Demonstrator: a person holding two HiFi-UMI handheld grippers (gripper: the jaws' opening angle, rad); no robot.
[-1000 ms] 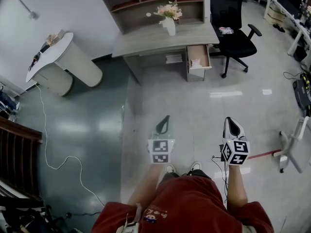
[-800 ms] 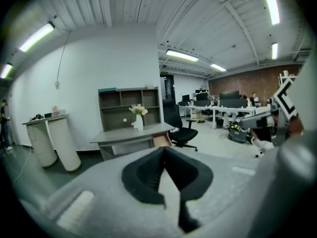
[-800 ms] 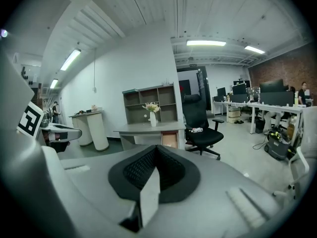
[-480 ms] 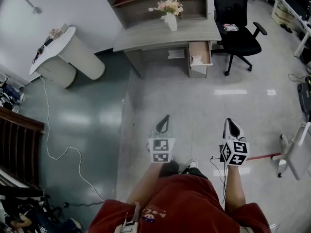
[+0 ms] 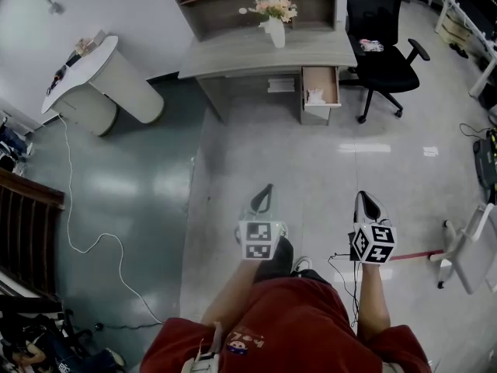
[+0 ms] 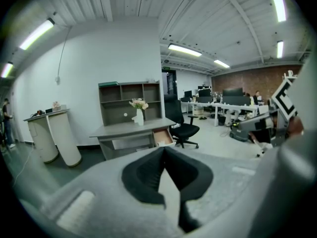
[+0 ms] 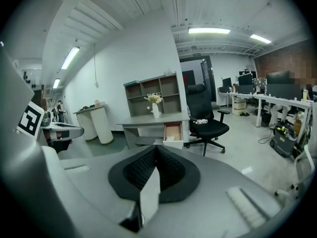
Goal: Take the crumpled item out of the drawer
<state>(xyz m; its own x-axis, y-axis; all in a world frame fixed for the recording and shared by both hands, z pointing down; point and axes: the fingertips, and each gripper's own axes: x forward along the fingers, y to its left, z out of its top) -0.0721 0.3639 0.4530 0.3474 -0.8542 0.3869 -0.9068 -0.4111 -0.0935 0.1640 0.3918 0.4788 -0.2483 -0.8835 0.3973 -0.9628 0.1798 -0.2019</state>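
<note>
The wooden drawer point(image 5: 320, 84) stands pulled out at the right end of the grey desk point(image 5: 264, 53), far ahead across the floor. A white crumpled item point(image 5: 314, 95) lies inside it, and shows small in the right gripper view point(image 7: 170, 139). My left gripper point(image 5: 265, 194) hangs over the floor in front of the person's legs, shut and holding nothing. My right gripper point(image 5: 366, 201) is beside it to the right, also shut and holding nothing. In both gripper views the jaws meet at the tips, left gripper point(image 6: 163, 148), right gripper point(image 7: 156, 148), pointing toward the drawer point(image 7: 173, 132).
A vase of flowers point(image 5: 273, 23) stands on the desk under a shelf unit. A black office chair point(image 5: 378, 49) is right of the drawer. A white rounded cabinet point(image 5: 101, 92) and a floor cable point(image 5: 78, 235) are at left, a white stand point(image 5: 462, 243) at right.
The person has taken a step, one shoe now forward under the left gripper. Both grippers stay shut, side by side, and sit slightly lower over the floor.
</note>
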